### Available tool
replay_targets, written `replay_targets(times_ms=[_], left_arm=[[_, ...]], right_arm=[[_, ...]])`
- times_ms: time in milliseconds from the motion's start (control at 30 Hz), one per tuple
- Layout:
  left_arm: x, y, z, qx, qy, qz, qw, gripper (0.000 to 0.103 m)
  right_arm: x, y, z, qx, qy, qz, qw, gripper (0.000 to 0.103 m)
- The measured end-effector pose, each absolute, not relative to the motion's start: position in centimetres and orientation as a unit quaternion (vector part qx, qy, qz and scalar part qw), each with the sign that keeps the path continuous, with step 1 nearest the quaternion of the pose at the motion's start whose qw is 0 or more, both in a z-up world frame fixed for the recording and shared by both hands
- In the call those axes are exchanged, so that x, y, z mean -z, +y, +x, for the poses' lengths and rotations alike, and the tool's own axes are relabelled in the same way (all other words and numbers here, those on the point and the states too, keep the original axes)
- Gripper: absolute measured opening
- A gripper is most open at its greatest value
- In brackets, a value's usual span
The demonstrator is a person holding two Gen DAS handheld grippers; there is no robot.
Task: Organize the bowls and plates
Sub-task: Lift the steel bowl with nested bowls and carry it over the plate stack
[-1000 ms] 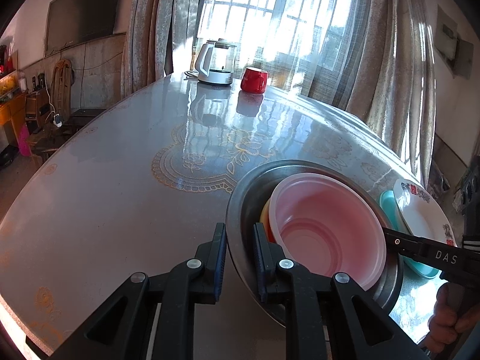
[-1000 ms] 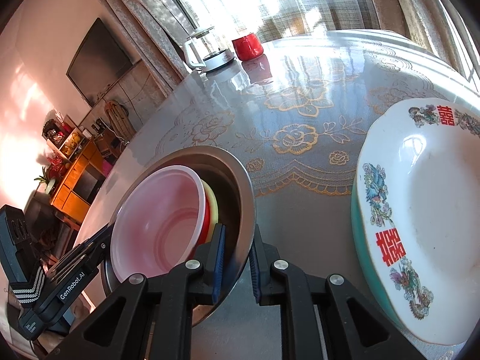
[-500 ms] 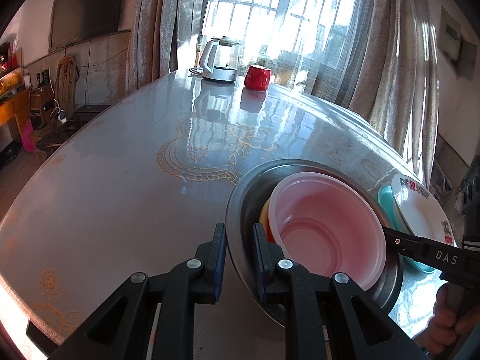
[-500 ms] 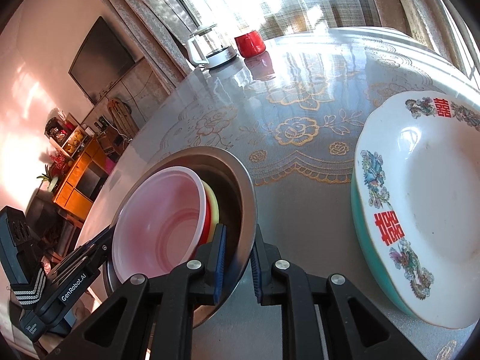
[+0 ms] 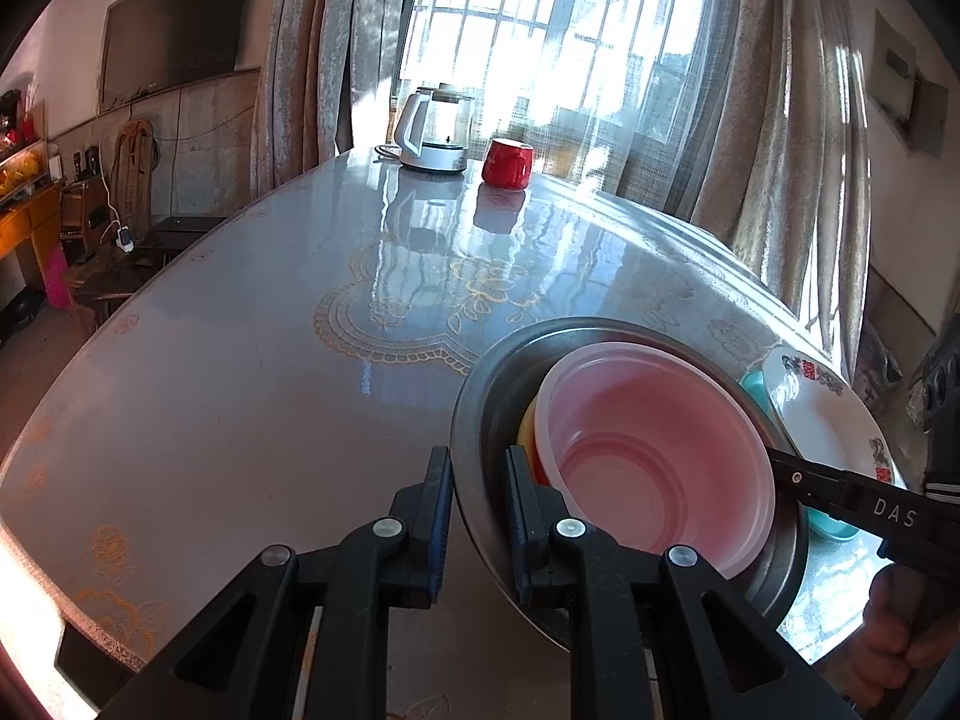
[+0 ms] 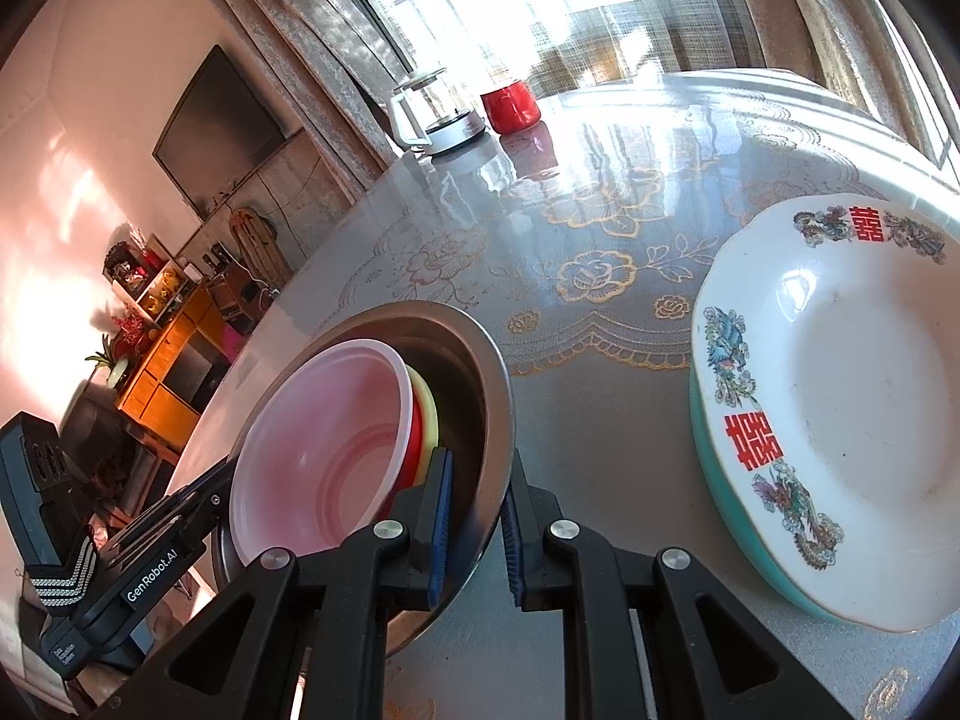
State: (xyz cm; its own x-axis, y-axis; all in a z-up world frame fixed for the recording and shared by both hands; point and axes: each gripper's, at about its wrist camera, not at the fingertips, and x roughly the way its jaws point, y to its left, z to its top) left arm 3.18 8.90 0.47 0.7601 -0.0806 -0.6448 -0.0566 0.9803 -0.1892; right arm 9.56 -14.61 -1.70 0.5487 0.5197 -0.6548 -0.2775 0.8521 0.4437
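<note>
Two pairs of tongs pinch opposite sides of a steel basin's rim, both angled downward toward the table point(image 5: 240, 408). The left tongs point(image 5: 477, 516) clamp the rim nearest that camera, one blue-padded finger outside the basin point(image 5: 480, 420) and one inside. The right tongs point(image 6: 477, 516) grip the facing edge of the basin point(image 6: 495, 420) the same way; in the left view they enter from the right as a black bar point(image 5: 840, 492), with part of a hand point(image 5: 900, 642) below it, cut off by the frame. Whether the basin rests on the table or is lifted clear cannot be told.

Inside the basin sits a translucent pink bowl point(image 5: 654, 462), smooth plastic with a stepped wall. It hides most of what lies beneath: only thin crescents of a red bowl point(image 6: 414, 438) and a yellow one point(image 6: 427, 420) show at its edge.

Just beside the basin, a shallow white plate point(image 6: 852, 408) with painted birds and red characters lies on a teal dish point(image 6: 714, 480), of which only a sliver of rim shows. The plate's far edge is cut off.

The round table has a glossy, clear-covered cloth with gold floral lacework. At its far side, washed out by window glare, stand a glass kettle point(image 5: 435, 132) and a red mug point(image 5: 507, 162).
</note>
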Motion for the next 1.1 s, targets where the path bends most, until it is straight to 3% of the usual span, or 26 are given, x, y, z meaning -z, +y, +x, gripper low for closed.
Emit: replay_targets(times_ms=[600,1100], left_arm=[[-3.7,5.5,3.4,0.065,0.32,-0.079,0.942,0.017],[-5.7,-3.0,7.2,0.163,0.324,-0.056,0.93,0.018]], right_arm=[[-1.1,-18.9,7.2,-0.211,0.367,0.177,0.889,0.016],[-4.1,-26.9,5.4,-0.123,0.302,0.218,0.92,0.016]])
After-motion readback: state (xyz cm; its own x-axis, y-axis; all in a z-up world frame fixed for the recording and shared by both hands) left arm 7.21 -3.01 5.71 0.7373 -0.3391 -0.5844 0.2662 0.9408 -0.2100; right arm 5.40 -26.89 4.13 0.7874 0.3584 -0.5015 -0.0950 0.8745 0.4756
